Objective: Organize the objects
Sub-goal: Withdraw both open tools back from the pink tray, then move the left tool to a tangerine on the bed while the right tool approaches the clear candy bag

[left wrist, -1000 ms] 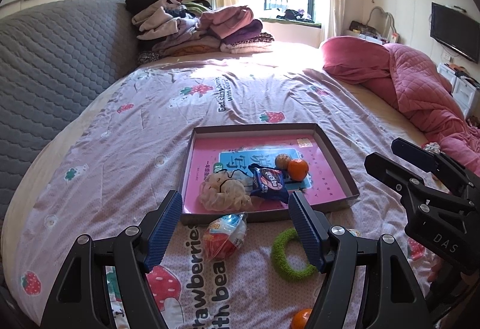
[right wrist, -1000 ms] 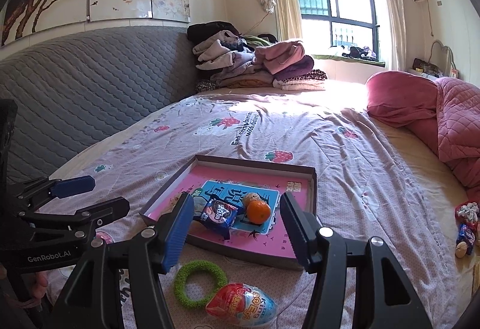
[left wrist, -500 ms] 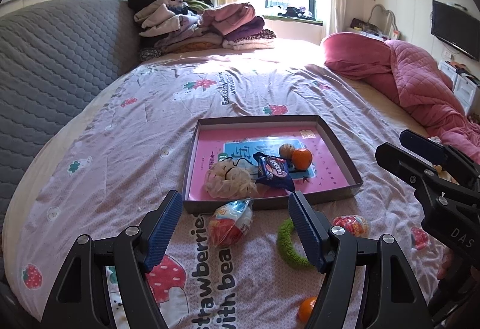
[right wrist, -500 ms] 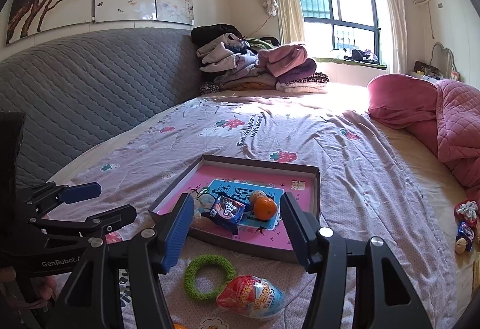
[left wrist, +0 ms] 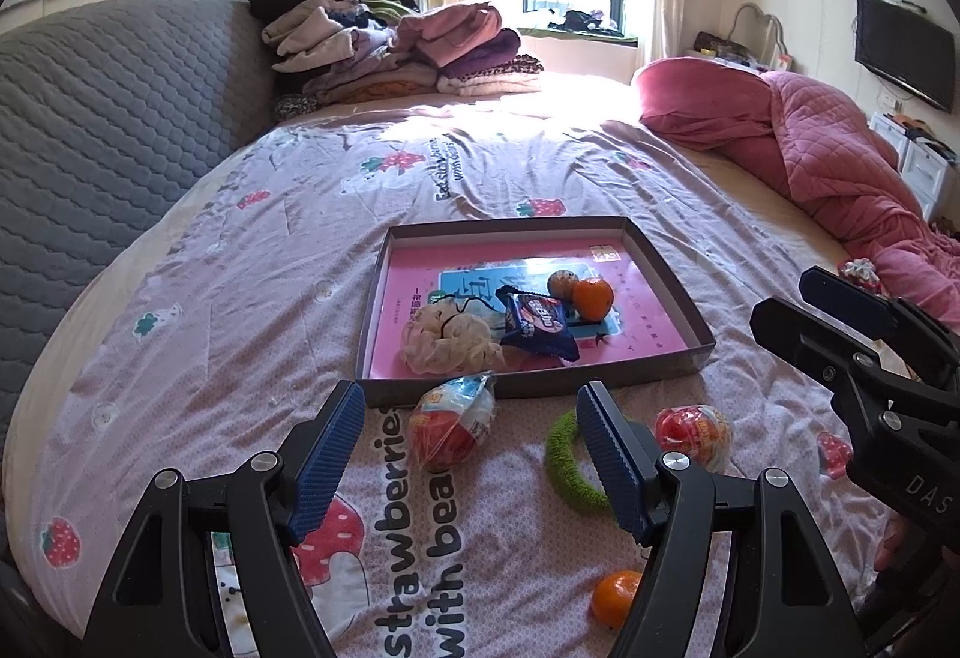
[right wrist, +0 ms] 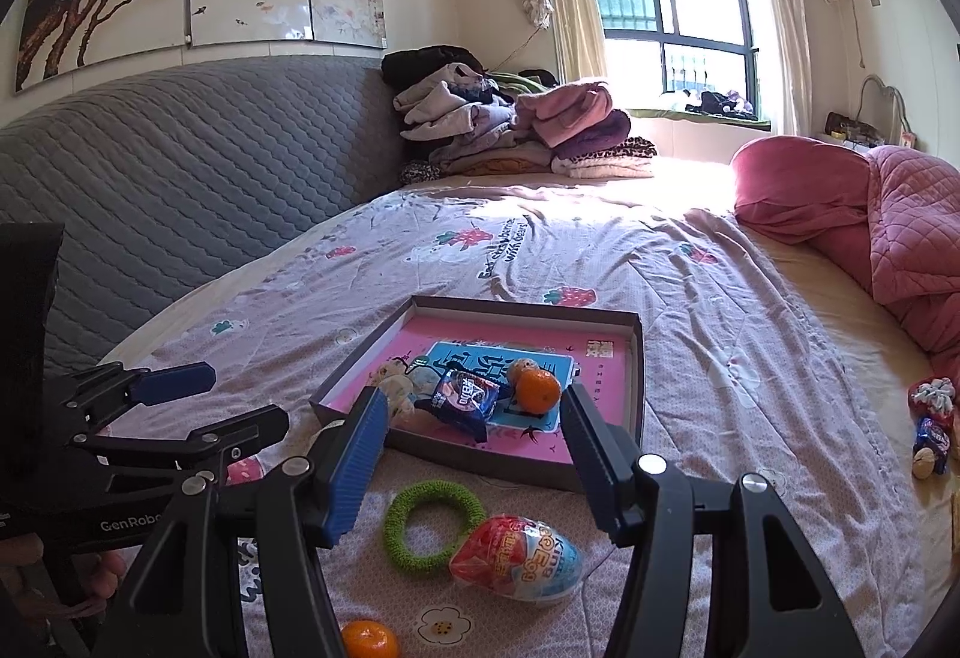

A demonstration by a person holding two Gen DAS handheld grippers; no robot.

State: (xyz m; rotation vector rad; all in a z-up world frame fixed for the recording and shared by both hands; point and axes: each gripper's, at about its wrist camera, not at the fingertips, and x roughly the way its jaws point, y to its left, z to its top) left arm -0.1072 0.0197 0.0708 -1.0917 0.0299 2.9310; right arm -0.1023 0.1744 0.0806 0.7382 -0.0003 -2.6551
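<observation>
A shallow cardboard tray [left wrist: 672, 292] [right wrist: 637, 358] with a pink floor lies on the bedspread. It holds a cream fluffy item [left wrist: 447, 340], a blue snack packet [left wrist: 534, 322] [right wrist: 462, 400], an orange [left wrist: 591, 298] [right wrist: 538, 391] and a small brown ball [left wrist: 563, 283]. In front of it lie a wrapped toy egg [left wrist: 453, 421], a green ring [left wrist: 567, 463] [right wrist: 433, 526], a second egg [left wrist: 693, 430] [right wrist: 516, 556] and a loose orange [left wrist: 615, 595] [right wrist: 369, 640]. My left gripper [left wrist: 469, 400] [right wrist: 174, 406] hovers open over the first egg. Near the ring and second egg my right gripper [right wrist: 474, 406] [left wrist: 840, 322] is open, holding nothing.
A grey quilted headboard [right wrist: 180, 166] runs along the left. Folded clothes [left wrist: 390, 51] are piled at the far end, and a pink quilt [left wrist: 828, 147] lies on the right. Small toys [right wrist: 930, 430] sit at the right edge of the bed. Open bedspread surrounds the tray.
Both views have drawn back a little from the tray, the right more. The second egg and the loose orange have come further into view. Both grippers stayed open.
</observation>
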